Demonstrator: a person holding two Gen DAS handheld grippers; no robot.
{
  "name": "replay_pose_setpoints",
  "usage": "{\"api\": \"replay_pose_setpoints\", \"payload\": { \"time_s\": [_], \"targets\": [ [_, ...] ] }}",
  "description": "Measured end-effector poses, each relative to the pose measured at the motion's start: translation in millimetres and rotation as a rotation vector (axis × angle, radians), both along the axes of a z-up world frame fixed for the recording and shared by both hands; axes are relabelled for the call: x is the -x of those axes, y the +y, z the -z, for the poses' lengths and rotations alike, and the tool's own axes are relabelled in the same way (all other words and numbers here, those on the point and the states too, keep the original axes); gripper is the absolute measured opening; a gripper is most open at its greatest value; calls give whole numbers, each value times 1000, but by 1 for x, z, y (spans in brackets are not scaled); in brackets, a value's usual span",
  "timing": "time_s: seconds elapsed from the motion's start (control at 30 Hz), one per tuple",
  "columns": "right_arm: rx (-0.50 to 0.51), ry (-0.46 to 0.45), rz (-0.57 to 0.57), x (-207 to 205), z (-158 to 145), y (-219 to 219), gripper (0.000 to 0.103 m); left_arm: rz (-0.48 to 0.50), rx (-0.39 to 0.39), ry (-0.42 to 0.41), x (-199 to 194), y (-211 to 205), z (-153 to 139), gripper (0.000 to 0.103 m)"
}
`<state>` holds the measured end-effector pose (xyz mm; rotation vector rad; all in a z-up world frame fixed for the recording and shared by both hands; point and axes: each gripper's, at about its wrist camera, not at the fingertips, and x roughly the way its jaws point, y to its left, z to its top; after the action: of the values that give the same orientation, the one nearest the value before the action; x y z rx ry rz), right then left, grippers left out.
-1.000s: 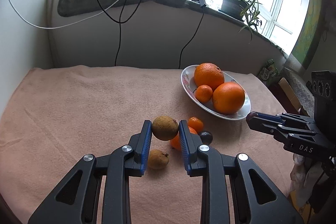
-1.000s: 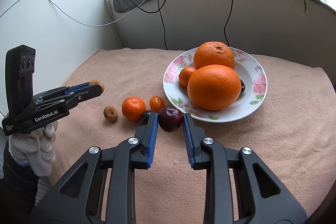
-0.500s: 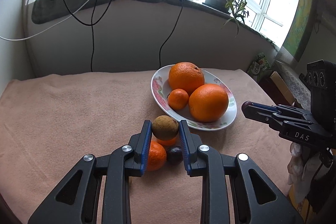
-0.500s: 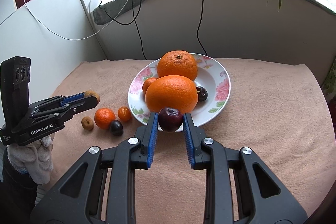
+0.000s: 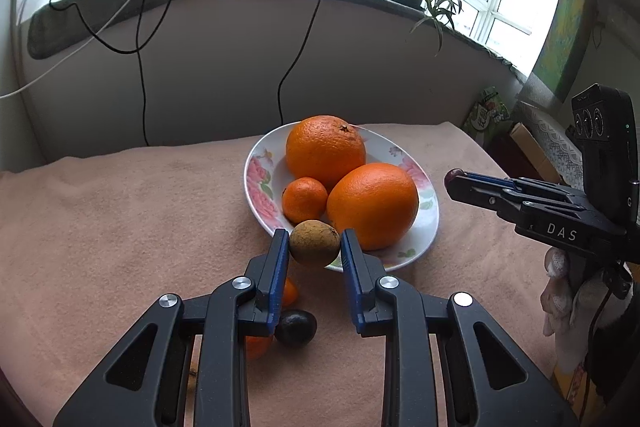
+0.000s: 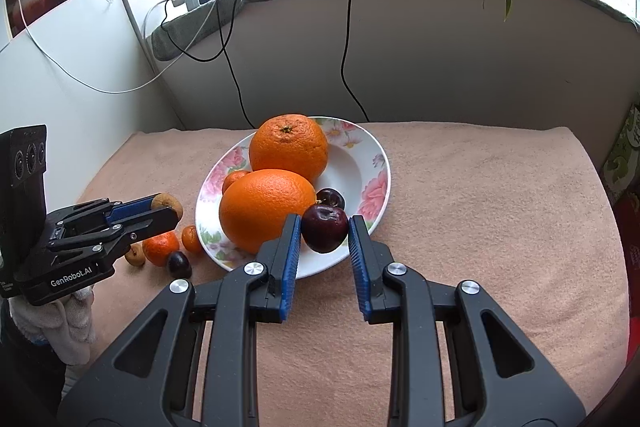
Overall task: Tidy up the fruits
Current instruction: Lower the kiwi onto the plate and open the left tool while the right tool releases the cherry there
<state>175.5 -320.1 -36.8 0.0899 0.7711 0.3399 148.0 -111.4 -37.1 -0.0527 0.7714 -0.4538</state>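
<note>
I am holding one fruit in each gripper at the near rim of the floral plate (image 6: 374, 183).

My left gripper (image 5: 315, 247) is pinching a brown fruit (image 5: 314, 243); my right gripper (image 6: 324, 233) is pinching a dark plum (image 6: 324, 229); two oranges (image 5: 372, 205) are sitting on the plate beyond.

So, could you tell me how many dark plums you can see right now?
3. One dark plum is clamped in the right gripper over the plate, one lies in the plate, one sits on the cloth left of it. Others may hide behind the oranges.
</note>
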Motion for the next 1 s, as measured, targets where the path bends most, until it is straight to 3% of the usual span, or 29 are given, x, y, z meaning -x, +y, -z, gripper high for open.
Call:
{"api": "replay_pose_setpoints", "payload": {
  "time_s": [0.53, 1.0],
  "targets": [
    [-34, 46, -4, -39, 13, -8, 26, 4, -33, 4, -12, -15, 1, 25],
    [-45, 62, -1, -47, 16, -8, 26, -4, -37, -7, -15, -12, -2, 25]
  ]
}}
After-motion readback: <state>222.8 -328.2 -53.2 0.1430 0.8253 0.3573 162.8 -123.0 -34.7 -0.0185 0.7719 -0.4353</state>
